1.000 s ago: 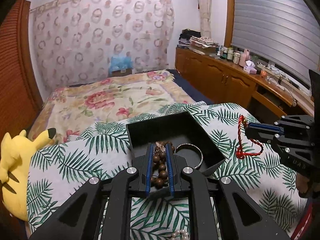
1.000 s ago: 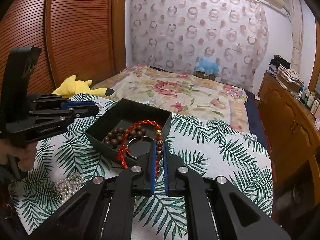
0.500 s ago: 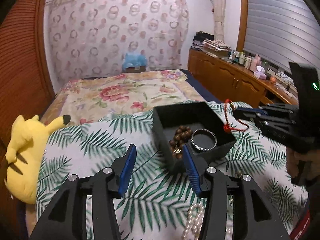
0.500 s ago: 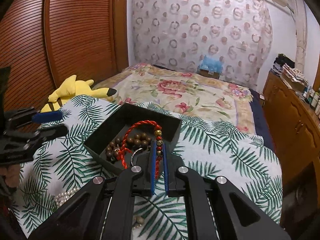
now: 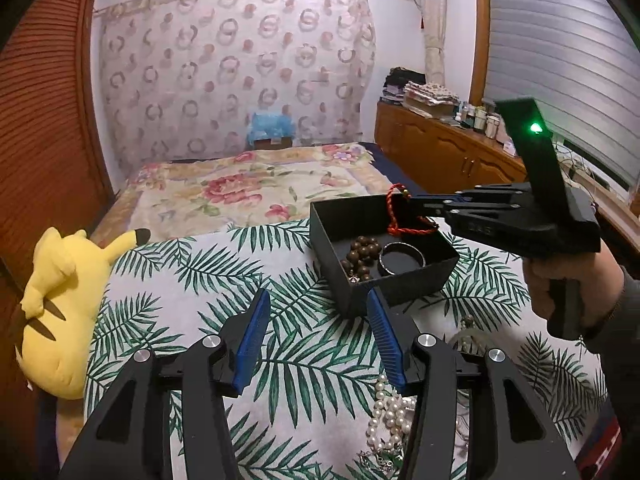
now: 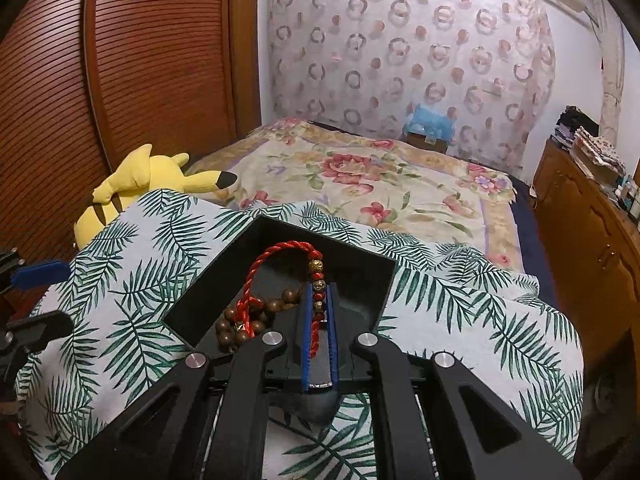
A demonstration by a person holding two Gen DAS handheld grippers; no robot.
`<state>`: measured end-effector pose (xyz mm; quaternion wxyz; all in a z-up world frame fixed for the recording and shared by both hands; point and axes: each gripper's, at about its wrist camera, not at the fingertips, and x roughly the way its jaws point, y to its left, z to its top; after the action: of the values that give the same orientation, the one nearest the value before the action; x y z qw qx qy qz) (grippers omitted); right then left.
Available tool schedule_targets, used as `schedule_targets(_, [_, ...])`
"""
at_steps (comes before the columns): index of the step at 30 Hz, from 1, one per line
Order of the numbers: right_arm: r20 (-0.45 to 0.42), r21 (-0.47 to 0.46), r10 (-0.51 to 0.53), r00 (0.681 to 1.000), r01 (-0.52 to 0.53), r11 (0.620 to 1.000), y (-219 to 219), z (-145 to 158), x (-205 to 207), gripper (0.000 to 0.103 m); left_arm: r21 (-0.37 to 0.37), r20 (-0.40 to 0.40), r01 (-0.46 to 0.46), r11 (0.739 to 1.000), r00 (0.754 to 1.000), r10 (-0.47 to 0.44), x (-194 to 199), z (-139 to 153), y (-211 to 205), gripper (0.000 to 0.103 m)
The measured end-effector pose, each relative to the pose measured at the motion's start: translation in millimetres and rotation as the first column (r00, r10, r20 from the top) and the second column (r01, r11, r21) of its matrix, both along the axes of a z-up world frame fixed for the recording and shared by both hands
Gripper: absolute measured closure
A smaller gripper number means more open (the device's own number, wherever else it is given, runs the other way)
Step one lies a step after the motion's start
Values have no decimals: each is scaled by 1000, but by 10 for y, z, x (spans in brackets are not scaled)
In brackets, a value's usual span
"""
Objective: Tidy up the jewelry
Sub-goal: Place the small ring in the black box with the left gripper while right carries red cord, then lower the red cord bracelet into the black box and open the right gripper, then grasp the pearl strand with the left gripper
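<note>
On the palm-leaf cloth (image 5: 224,264) sits the black box (image 5: 404,288), and a second ago the left gripper (image 5: 316,320) had its blue pads closed on the brown bead bracelet (image 5: 360,254) above that box; now the beads lie inside it beside the silver bangle (image 5: 402,258), and the left gripper has pulled back toward the camera with its fingers spread and nothing between them, only bare cloth showing in the gap. The pearl strand (image 5: 390,412) lies on the cloth under its right finger. Over the same second the right gripper (image 6: 320,296) has come in from the side of the box to a place over its interior, and its pads stay pinched together on the red cord bracelet (image 6: 280,252). In the right wrist view the bracelet's long axis runs forward along the fingers: the beaded stretch is caught between the pads, and the twisted red loop arches ahead of the tips and curls back down to the left, its knotted end hanging over the brown beads. From the left wrist view the loop hangs over the box's far right corner. A yellow plush toy (image 5: 60,292) lies at the cloth's left edge
</note>
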<state>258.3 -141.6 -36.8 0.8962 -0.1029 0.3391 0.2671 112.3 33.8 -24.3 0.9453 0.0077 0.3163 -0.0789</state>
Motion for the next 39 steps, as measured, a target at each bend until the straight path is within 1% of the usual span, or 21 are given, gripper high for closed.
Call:
schedule_targets(2, [-3, -2, -1, 1000, 1, 1000, 17, -3, 9, 94, -2, -1, 0, 1000, 1000, 0, -16, -4, 2, 53])
schedule_targets(3, [-4, -2, 1, 1000, -1, 1000, 30, -3, 11, 89, -4, 0, -1, 1000, 1000, 1, -22, -3, -1, 48])
schedule_targets(4, [-1, -2, 1, 1000, -1, 1000, 39, 1, 11, 84, -5, 1, -1, 1000, 1000, 1, -31, -2, -2, 46])
schedule_targets(5, [3, -1, 0, 1000, 0, 1000, 40, 4, 6, 73, -5, 2, -1, 1000, 1000, 1, -35, -3, -4, 46])
schedule_targets(6, [6, 1, 0, 1000, -1, 1000, 39, 9, 8, 70, -4, 1, 0, 1000, 1000, 0, -39, -8, -10, 46])
schedule_targets(11, [17, 22, -6, 1000, 5, 1000, -41, 17, -90, 70, -4, -7, 0, 1000, 1000, 0, -110, -42, -26, 45])
schedule_targets(14, [26, 46, 0, 1000, -2, 999, -168, 25, -282, 70, 1, -15, -1, 1000, 1000, 1, -159, -84, -38, 39])
schedule_targets(15, [26, 52, 8, 1000, -9, 999, -204, 16, -383, 70, 2, -17, -3, 1000, 1000, 3, -187, -107, -40, 39])
schedule_targets(20, [32, 40, 51, 998, -52, 998, -353, -71, -814, 70, -23, -41, 2, 1000, 999, -3, -295, -209, -24, 35])
schedule_targets(26, [1, 63, 60, 998, -60, 996, -575, -196, -1211, 70, -41, -75, 2, 999, 997, -5, -448, -351, -18, 35])
schedule_targets(28, [-4, 50, 56, 998, -56, 997, -631, -257, -1329, 70, -44, -88, 4, 999, 996, -8, -493, -397, -17, 35])
schedule_targets(31, [1, 18, 42, 999, -42, 999, -720, -340, -1473, 70, -46, -99, 5, 999, 995, -10, -555, -441, -23, 35])
schedule_targets(34, [-22, 29, 37, 999, -37, 999, -779, -395, -1565, 70, -53, -105, 7, 999, 994, -13, -599, -473, -34, 35])
schedule_targets(39, [-28, 35, 57, 998, -56, 998, -804, -462, -1746, 70, -57, -113, 7, 998, 993, -13, -648, -517, -49, 35])
